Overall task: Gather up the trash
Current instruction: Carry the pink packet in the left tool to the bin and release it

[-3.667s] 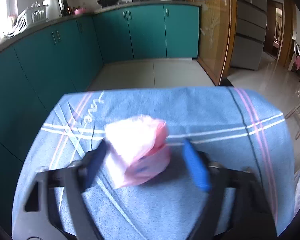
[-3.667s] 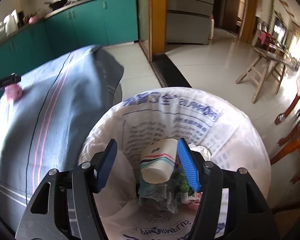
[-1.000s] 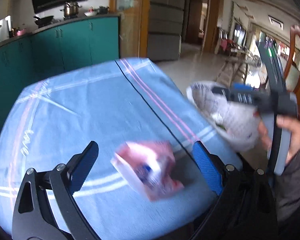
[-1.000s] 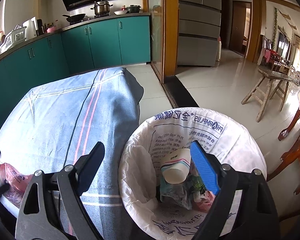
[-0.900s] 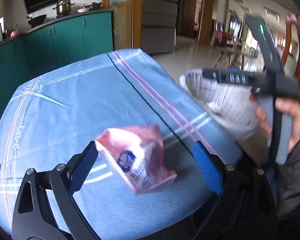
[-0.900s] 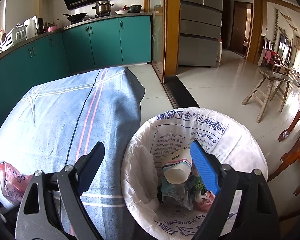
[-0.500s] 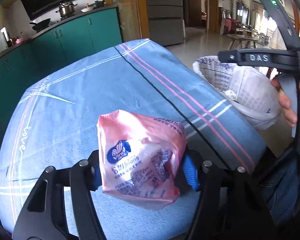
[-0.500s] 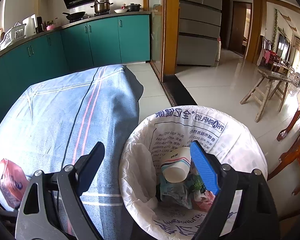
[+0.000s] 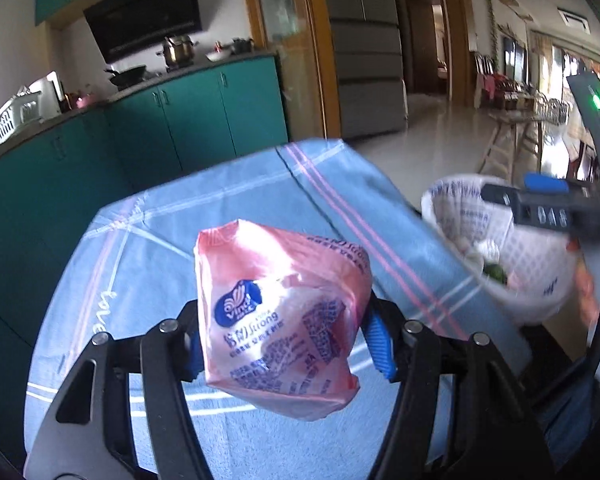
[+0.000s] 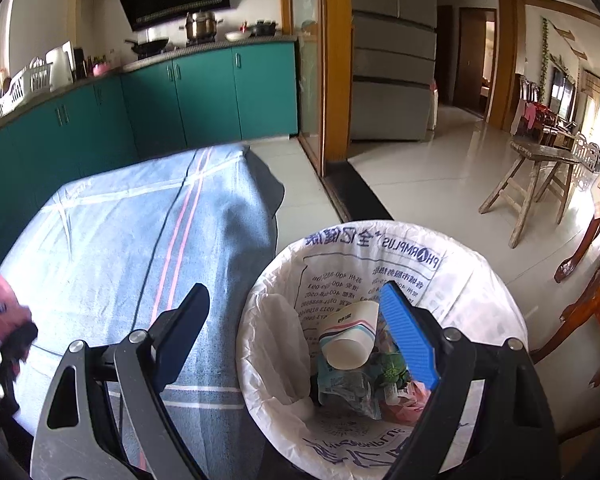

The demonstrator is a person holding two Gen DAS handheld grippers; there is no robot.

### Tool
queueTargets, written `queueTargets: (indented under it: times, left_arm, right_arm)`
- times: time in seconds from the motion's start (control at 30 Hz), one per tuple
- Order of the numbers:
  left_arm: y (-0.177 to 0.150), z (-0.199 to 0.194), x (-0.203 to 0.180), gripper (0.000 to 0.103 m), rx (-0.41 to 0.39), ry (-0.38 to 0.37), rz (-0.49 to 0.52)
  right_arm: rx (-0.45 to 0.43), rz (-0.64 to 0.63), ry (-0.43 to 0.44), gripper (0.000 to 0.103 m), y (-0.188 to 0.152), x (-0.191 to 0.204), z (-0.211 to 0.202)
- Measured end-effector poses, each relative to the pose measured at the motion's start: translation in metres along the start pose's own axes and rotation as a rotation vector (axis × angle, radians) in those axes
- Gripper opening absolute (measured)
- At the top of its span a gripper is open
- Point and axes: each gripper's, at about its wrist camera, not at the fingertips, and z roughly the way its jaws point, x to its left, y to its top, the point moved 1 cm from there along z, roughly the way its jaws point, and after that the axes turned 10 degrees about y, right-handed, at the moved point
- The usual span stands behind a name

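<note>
Now the left gripper (image 9: 288, 344) clamps the crumpled pink plastic tissue packet (image 9: 280, 312) above the blue striped cloth (image 9: 236, 208); carry it level over the white-lined bin (image 10: 380, 340), which the right gripper (image 10: 296, 340) straddles wide open, before releasing.

left gripper (image 9: 286, 344) jaws clamped, right gripper (image 10: 296, 340) jaws wide

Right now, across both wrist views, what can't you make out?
- Left gripper fingers: mostly behind the pink tissue pack in the left wrist view; contact unseen.
- Bin bottom: buried under the paper cup and wrappers, right wrist view.
- Right gripper in the left wrist view: blurred, cut by the right edge.
- Pink tissue pack in the right wrist view: cut by the left edge.
- Pack's small print: too small.
</note>
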Motion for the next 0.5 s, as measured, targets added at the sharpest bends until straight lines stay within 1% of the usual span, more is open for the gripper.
queueTargets:
  times: [0.17,0.23,0.27,0.3,0.37,0.43,0.47,0.5]
  left_arm:
    - [0.02,-0.018,-0.013,0.063,-0.06,-0.017,-0.017]
    - [0.028,-0.024,-0.025,0.063,-0.072,-0.044,-0.012]
    - [0.032,-0.026,-0.032,0.063,-0.072,-0.062,-0.006]
    - [0.038,-0.027,-0.044,0.063,-0.072,-0.099,0.005]
    - [0.044,-0.024,-0.065,0.063,-0.066,-0.133,0.029]
    - [0.049,-0.015,-0.088,0.063,-0.055,-0.141,0.056]
    - [0.051,-0.011,-0.096,0.063,-0.051,-0.151,0.061]
    - [0.053,-0.006,-0.107,0.063,-0.04,-0.174,0.067]
  right_arm:
    - [-0.07,0.028,0.002,0.086,-0.011,-0.013,-0.029]
    - [-0.083,0.057,-0.014,0.086,-0.017,-0.025,-0.037]
    - [-0.089,0.087,-0.021,0.086,-0.02,-0.033,-0.041]
    - [-0.094,0.118,-0.021,0.086,-0.021,-0.041,-0.043]
    - [-0.11,0.193,-0.02,0.086,-0.023,-0.057,-0.048]
    - [-0.138,0.284,-0.054,0.086,-0.025,-0.078,-0.055]
    - [-0.156,0.334,-0.087,0.086,-0.027,-0.089,-0.059]
    - [-0.165,0.364,-0.107,0.086,-0.028,-0.096,-0.062]
